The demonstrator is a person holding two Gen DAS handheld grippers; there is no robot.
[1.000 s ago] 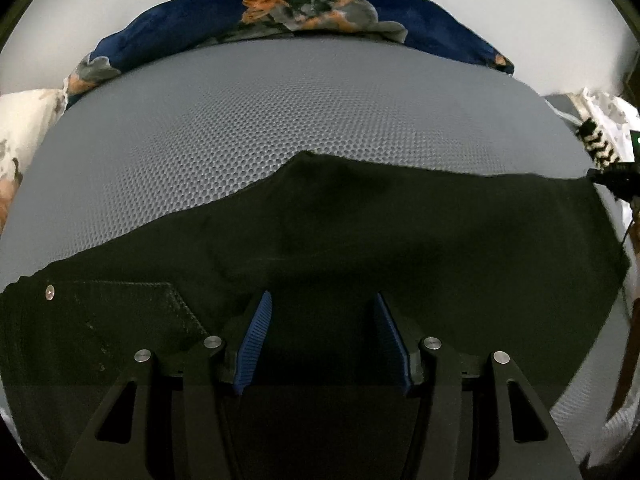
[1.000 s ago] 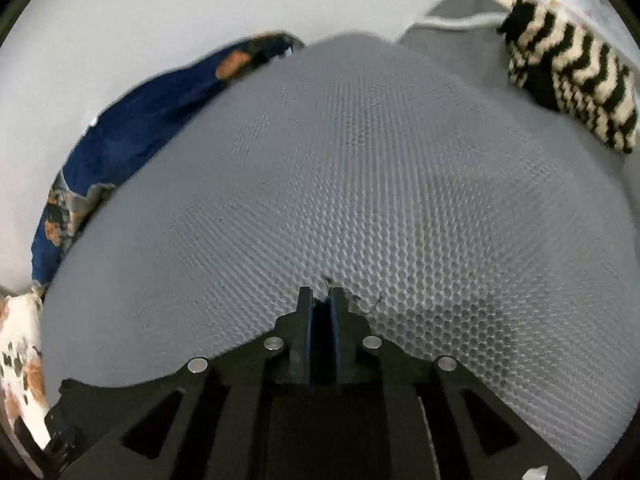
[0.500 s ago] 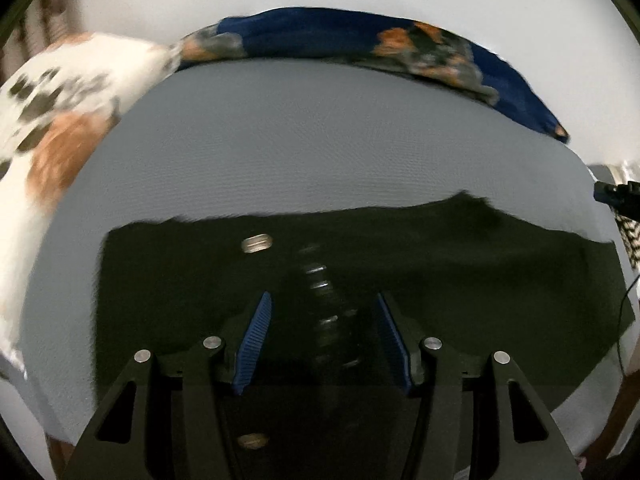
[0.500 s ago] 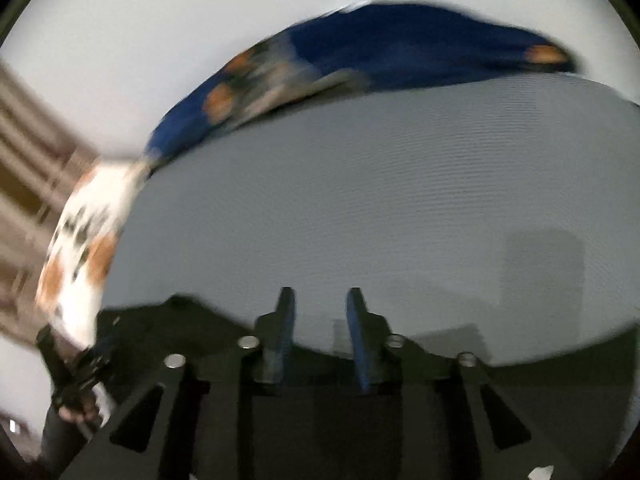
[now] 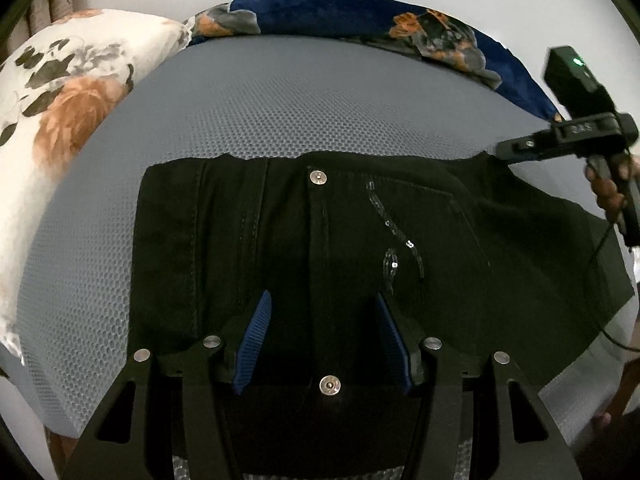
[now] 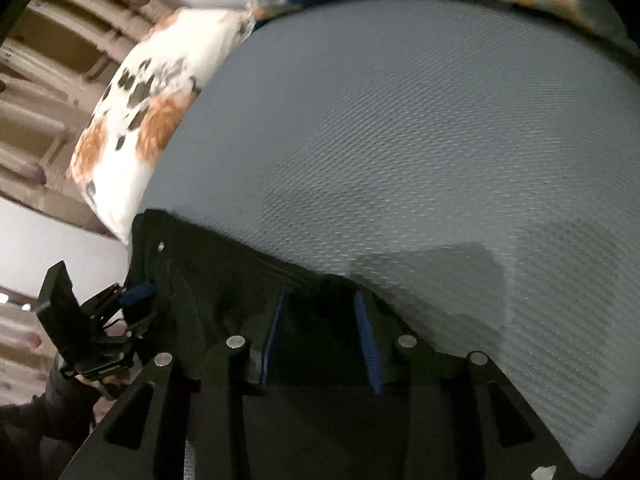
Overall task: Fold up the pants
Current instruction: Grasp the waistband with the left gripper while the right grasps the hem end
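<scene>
the left gripper (image 5: 325,340) has its blue pads (image 5: 252,346) spread apart over the waistband of the black pants (image 5: 280,248), one to each side of the fly, nothing pinched between them. whether the tips touch the cloth i cannot tell. the right gripper (image 6: 320,340) has its jaws opening, dark fabric lying below and between them at the far edge of the pants, not pressed by the pads as far as the blurred view shows.

the pants lie flat on the grey mesh mattress (image 5: 280,112), waist at the left near the floral pillow (image 5: 60,112), legs running off to the right, a metal button (image 5: 318,177) at the far edge of the waistband.

risks, as i judge them: a bite by the left pads here may catch only the top layer, so the fold drags one layer and leaves the other bunched. the right jaws sit at the very edge of the cloth; a shallow bite there could slip. if the two hands lift unevenly, the fold ends up skewed. the blue blanket (image 5: 360,12) is well apart, no snag likely.
</scene>
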